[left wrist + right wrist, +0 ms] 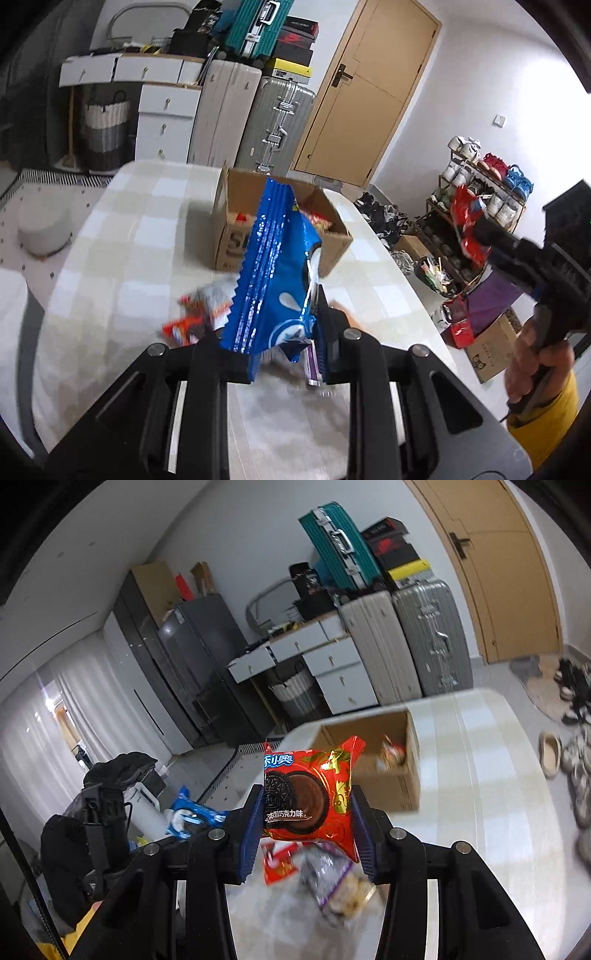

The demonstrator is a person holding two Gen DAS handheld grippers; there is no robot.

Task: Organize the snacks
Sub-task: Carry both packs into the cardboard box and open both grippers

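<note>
My left gripper (pixel 286 332) is shut on a blue cookie packet (pixel 275 266), held on edge above the table. Beyond it stands an open cardboard box (pixel 229 243) with several snacks inside. My right gripper (pixel 308 819) is shut on a red cookie packet (pixel 310 794) lifted over the table; the same packet (pixel 467 225) shows at the right of the left wrist view, in the right gripper (pixel 480 230). The box (pixel 391 786) lies just behind it. Loose snacks (pixel 192 317) lie on the table below, among them a purple-edged bag (pixel 332 882) and a red wrapper (pixel 279 864).
The table (pixel 140 229) has a pale checked cloth and a rounded edge. Suitcases (pixel 280 122), white drawers (pixel 162 118) and a wooden door (pixel 369 92) stand behind. A shoe rack (pixel 476 192) is at the right. A person's hand (pixel 535 369) holds the right gripper's handle.
</note>
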